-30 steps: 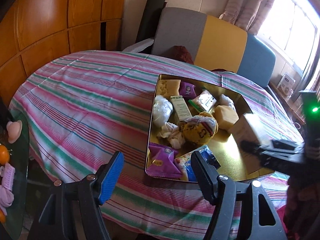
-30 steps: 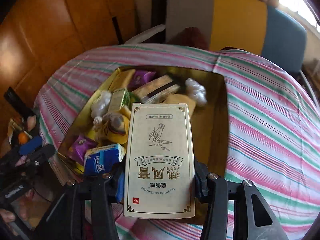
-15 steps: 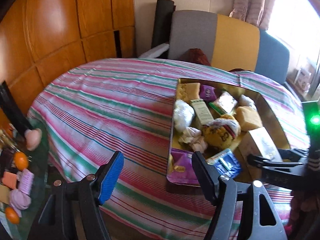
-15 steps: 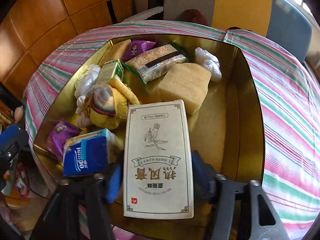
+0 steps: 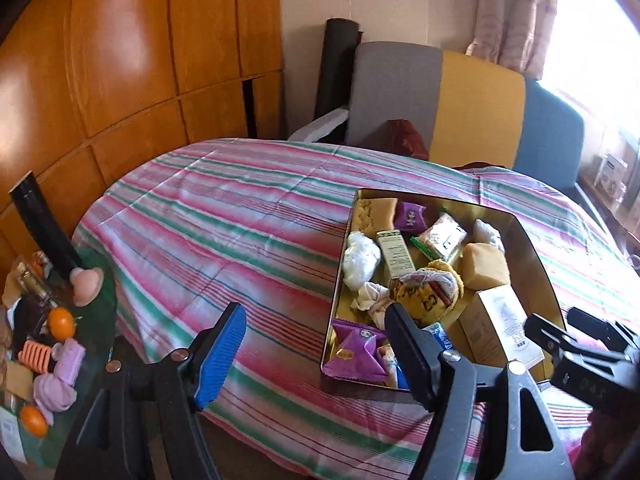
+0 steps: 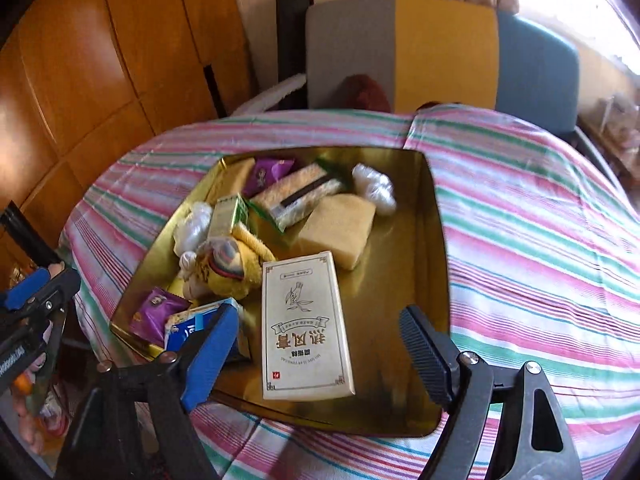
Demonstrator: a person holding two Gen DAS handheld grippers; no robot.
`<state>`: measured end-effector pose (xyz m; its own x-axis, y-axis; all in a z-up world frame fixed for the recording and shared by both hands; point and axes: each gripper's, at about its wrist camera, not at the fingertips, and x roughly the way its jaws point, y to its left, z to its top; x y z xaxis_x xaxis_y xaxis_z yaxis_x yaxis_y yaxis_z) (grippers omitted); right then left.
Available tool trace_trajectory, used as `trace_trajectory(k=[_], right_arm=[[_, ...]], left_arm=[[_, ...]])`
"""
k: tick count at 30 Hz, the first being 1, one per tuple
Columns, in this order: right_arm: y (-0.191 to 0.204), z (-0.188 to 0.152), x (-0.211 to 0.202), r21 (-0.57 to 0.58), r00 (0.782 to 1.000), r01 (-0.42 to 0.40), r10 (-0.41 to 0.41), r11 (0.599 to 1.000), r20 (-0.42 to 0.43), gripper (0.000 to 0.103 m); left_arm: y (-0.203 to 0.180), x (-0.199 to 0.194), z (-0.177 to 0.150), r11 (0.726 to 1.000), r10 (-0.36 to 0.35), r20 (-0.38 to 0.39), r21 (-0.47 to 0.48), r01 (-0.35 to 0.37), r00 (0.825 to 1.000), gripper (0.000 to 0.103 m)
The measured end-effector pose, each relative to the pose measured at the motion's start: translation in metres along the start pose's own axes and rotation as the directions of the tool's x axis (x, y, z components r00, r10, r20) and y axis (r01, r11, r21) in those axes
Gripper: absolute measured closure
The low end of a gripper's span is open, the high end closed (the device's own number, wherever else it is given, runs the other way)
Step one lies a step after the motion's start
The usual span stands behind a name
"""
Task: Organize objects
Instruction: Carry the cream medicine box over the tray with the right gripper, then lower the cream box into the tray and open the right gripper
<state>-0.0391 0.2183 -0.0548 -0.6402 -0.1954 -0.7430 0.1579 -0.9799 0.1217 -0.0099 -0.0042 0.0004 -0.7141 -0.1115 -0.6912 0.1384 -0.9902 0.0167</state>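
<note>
The box (image 6: 306, 326) lies flat in the tin (image 6: 434, 264), between the right gripper (image 6: 316, 354)'s opening fingers, untouched. It looks light, stiff cardboard; best taken across its long edges. Left gripper (image 5: 316, 354) is spread, empty.

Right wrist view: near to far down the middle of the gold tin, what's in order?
Cream printed box → tan sponge block → oat-bar packet → purple pouch → tin's far rim.
</note>
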Motion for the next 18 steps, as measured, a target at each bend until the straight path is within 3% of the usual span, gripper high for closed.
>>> trace_trajectory(k=[8, 18], right_arm=[[-0.003, -0.010, -0.020, 0.033, 0.998, 0.008, -0.010, 0.999, 0.054, 0.019], [0.004, -0.017, -0.028, 0.012, 0.995, 0.037, -0.038, 0.999, 0.089, 0.019]], left_arm=[[-0.012, -0.012, -0.002, 0.999, -0.052, 0.009, 0.008, 0.052, 0.999, 0.030], [-0.019, -0.022, -0.003, 0.999, 0.007, 0.082, 0.037, -0.010, 0.997, 0.037]])
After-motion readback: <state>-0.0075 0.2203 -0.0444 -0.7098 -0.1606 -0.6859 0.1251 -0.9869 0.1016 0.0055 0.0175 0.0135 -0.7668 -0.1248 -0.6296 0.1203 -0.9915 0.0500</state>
